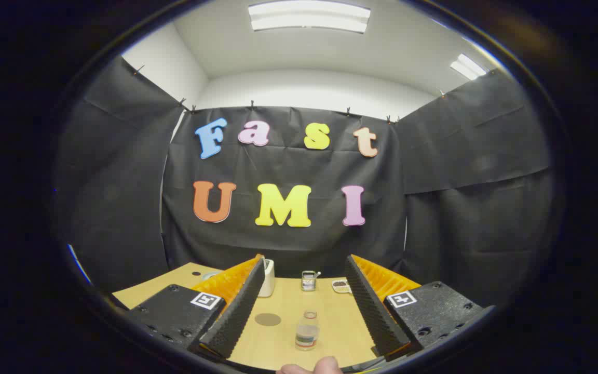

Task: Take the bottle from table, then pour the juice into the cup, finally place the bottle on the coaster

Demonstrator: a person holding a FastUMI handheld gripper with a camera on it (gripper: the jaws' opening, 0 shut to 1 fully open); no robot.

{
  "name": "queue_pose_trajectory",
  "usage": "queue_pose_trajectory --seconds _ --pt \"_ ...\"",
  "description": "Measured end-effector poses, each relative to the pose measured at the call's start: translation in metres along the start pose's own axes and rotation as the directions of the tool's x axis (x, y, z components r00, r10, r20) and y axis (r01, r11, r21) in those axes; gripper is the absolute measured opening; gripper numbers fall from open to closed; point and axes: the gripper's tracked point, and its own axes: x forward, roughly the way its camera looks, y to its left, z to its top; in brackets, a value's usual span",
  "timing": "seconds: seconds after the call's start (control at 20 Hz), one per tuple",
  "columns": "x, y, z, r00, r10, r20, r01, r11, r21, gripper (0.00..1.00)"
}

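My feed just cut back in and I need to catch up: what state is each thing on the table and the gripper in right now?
gripper: open, fingers spread wide, touching nothing.
bottle: upright on the table, between the fingers, not gripped, no cap visible.
coaster: flat on the table, nothing on it.
white cup: upright beyond the fingers, contents hidden.
metal container: upright at the far edge.
small dish: holds something dark.

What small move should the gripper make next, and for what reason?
Probably ease forward and down toward the bottle. The gripper is open, the bottle stands upright on the table between the fingers, and neither finger touches it.
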Motion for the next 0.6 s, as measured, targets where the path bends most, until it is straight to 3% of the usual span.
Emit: queue_pose_trajectory --seconds 0.6 --pt "0.0086 -0.0052 -0.0076 1.0 -0.016 -0.014 0.016 1.0 0.016 1.0"
